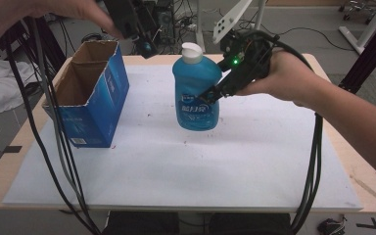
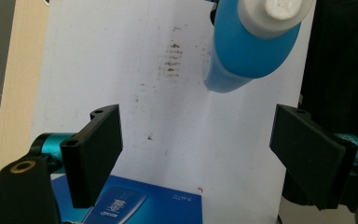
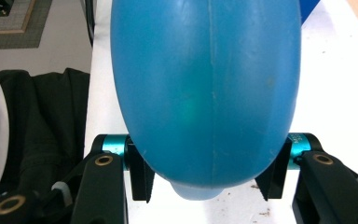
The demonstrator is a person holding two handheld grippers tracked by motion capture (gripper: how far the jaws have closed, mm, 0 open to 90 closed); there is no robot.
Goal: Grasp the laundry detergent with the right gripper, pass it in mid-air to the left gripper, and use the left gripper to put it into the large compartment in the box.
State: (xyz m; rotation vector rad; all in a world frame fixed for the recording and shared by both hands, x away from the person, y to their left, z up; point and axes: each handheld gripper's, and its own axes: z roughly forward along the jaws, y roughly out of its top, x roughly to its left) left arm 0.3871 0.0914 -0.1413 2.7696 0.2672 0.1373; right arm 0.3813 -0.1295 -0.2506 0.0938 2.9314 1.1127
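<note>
Blue glossy rounded plastic bottle [image 1: 196,93] clamped in right gripper [image 1: 214,93]; left gripper [image 2: 196,154] wide apart.

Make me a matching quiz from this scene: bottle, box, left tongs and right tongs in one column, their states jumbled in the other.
Things:
1. bottle
2. box
3. left tongs
4. right tongs

States:
A. open, nothing between them
B. blue with a white cap, gripped
C. shut on the blue body
D. top open, standing on the white sheet

Pairs: 1-B, 2-D, 3-A, 4-C
</note>
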